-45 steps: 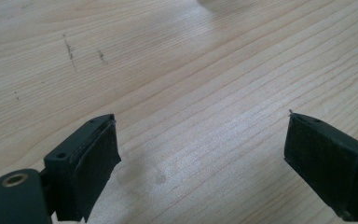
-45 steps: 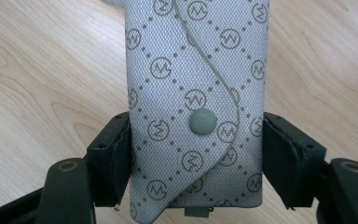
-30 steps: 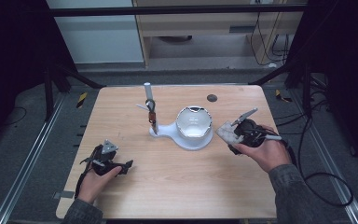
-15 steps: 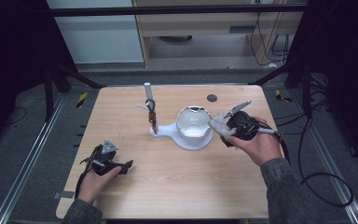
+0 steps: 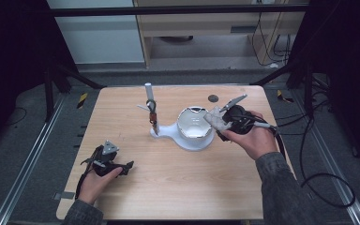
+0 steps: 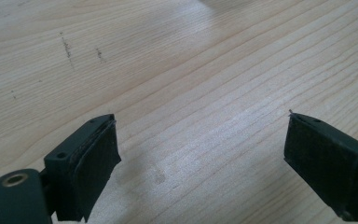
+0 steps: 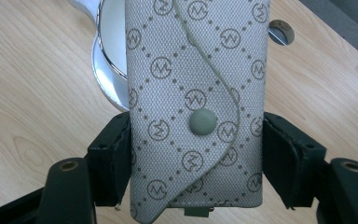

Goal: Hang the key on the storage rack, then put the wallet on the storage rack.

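Observation:
My right gripper [image 5: 221,125] is shut on a grey patterned pouch [image 5: 216,118], and holds it at the right rim of a shiny metal bowl [image 5: 193,123]. The bowl sits on a white base [image 5: 168,132]. In the right gripper view the pouch [image 7: 196,74] stands upright between the jaws, its snap button facing the camera, with the bowl [image 7: 109,60] behind it. My left gripper [image 5: 124,167] rests near the table's front left corner, open. Its jaws [image 6: 200,158] stand wide apart over bare wood.
A thin upright post [image 5: 150,105] with a small clip rises from the white base's left end. A dark round grommet [image 5: 213,98] is set in the wooden table [image 5: 178,187] behind the bowl. Black frame bars stand around the table.
My right gripper has carried the pouch left, from beside the bowl to its right rim. The left gripper has stayed where it was.

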Demonstrator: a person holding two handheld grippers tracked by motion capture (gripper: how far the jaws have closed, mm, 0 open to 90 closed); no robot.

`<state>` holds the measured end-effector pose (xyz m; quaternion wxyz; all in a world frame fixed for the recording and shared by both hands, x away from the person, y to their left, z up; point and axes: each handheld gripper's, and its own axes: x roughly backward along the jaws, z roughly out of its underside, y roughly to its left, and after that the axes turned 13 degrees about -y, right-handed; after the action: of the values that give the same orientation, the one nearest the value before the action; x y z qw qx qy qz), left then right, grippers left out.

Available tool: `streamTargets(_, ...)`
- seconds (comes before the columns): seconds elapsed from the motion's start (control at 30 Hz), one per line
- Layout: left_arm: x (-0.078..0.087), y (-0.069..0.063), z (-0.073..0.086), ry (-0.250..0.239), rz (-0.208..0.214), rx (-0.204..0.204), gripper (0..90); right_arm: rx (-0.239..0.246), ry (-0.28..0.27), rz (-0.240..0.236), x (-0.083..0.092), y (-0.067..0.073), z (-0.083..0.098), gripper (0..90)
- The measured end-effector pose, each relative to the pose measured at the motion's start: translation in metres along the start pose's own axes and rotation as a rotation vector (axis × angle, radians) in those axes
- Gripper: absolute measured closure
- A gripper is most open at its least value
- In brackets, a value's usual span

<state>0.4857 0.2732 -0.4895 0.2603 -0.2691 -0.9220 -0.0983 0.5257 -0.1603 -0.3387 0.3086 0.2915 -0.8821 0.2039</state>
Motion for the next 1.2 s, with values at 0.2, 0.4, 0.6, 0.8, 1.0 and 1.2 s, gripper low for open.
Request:
streamTargets(0.2,0.0,0.001,0.0,0.0,-0.001,0.001,9.5,0.002,0.006,-0.004,-0.007,0.0,-0.006,31.7)
streamTargets(0.4,0.0,0.001,0.0,-0.002,-0.001,0.003,9.5,0.005,0.009,-0.01,-0.016,0.0,-0.011,31.7)
streamTargets(0.6,0.0,0.001,0.0,-0.005,-0.003,0.006,9.6,0.011,0.011,-0.021,-0.023,0.004,-0.016,31.7)
streamTargets(0.8,0.0,0.001,0.0,-0.004,-0.001,0.006,9.6,0.014,0.006,-0.031,-0.028,0.007,-0.018,31.7)
streamTargets(1.0,0.0,0.001,0.0,-0.005,-0.001,0.005,9.6,0.011,0.01,-0.04,-0.034,0.009,-0.02,31.7)
streamTargets(1.2,0.0,0.001,0.0,-0.004,0.001,0.005,9.6,0.018,0.021,-0.05,-0.038,0.012,-0.021,31.7)
